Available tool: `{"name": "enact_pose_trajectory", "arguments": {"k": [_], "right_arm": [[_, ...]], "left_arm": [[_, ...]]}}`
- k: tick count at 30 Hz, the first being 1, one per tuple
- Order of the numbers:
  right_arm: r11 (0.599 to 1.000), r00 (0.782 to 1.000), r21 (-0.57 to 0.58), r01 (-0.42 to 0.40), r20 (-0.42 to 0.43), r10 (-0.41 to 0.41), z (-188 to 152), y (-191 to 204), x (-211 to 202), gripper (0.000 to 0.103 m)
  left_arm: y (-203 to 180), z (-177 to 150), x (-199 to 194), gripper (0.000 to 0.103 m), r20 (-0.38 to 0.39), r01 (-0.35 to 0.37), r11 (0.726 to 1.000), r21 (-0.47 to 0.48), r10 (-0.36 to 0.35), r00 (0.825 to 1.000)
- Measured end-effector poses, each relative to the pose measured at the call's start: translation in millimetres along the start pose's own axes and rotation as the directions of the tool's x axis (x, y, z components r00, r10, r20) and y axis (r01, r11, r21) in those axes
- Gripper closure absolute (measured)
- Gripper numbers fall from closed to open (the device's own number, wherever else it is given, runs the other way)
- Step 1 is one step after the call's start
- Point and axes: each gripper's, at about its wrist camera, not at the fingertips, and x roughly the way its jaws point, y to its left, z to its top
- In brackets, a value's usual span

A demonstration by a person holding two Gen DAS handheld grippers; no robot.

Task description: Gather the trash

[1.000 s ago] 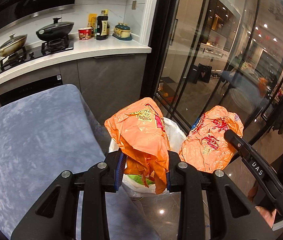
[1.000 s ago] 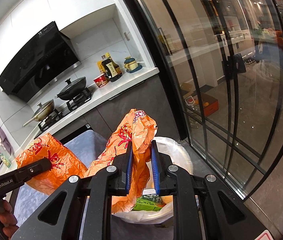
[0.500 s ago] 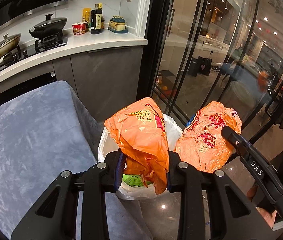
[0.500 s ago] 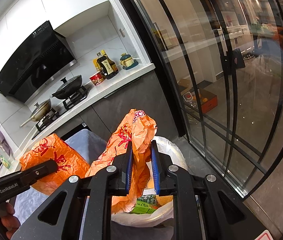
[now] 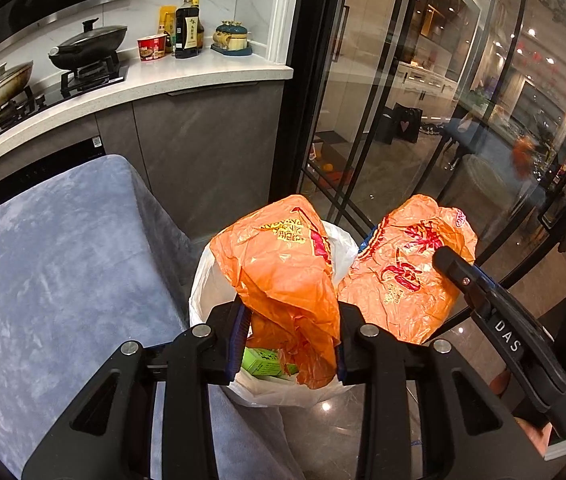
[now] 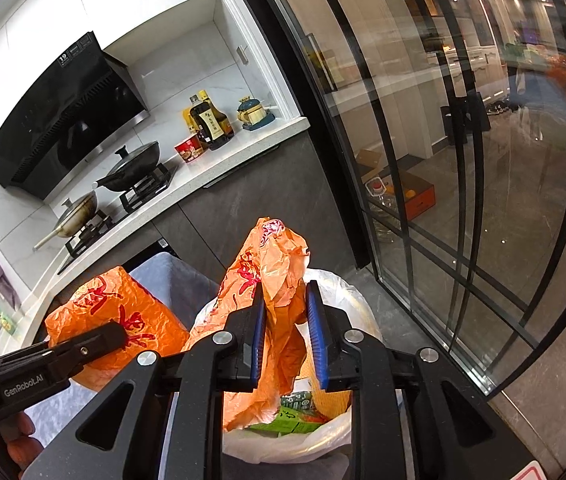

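Note:
Over the white-lined trash bin (image 5: 207, 280) my left gripper (image 5: 289, 340) pinches an orange bag with yellow print (image 5: 283, 268); its jaws are starting to open, the bag still filling the gap. To its right hangs a second orange bag with red print (image 5: 399, 280), beside a finger (image 5: 495, 320) of my right gripper. In the right wrist view my right gripper (image 6: 288, 332) has this red-printed bag (image 6: 279, 268) caught between its blue pads while the jaws open. The bin (image 6: 347, 296) lies just below, with a green box (image 6: 291, 420) inside. The left-hand bag (image 6: 123, 312) shows at left.
A grey-blue cloth-covered table (image 5: 63, 260) stands left of the bin. Behind it runs a kitchen counter (image 5: 187, 76) with pans, bottles and a cup. A black-framed glass sliding door (image 5: 383, 120) closes off the right. A hand (image 6: 19, 440) grips the left tool.
Both grippers have moved forward and a little down, so more of the bin's mouth shows under the bags. The right jaws stand slightly wider than before.

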Motion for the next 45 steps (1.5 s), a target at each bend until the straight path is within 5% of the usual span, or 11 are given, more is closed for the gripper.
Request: {"name": "enact_pose_trajectory", "arguments": {"k": [8, 27, 45], "right_arm": [[1.000, 1.000, 0.014, 0.015, 0.004, -0.015, 3, 1, 10, 0.070], [1.000, 1.000, 0.002, 0.013, 0.017, -0.013, 8, 7, 9, 0.068], [0.999, 0.999, -0.036, 0.015, 0.034, -0.013, 2, 18, -10, 0.044]], "left_arm": [[0, 6, 5, 0.057, 0.002, 0.003, 1.000, 0.010, -0.003, 1.000], [7, 9, 2, 0.046, 0.019, -0.010, 1.000, -0.027, 0.011, 1.000], [12, 8, -13, 0.038, 0.063, -0.023, 0.999, -0.029, 0.025, 0.998]]}}
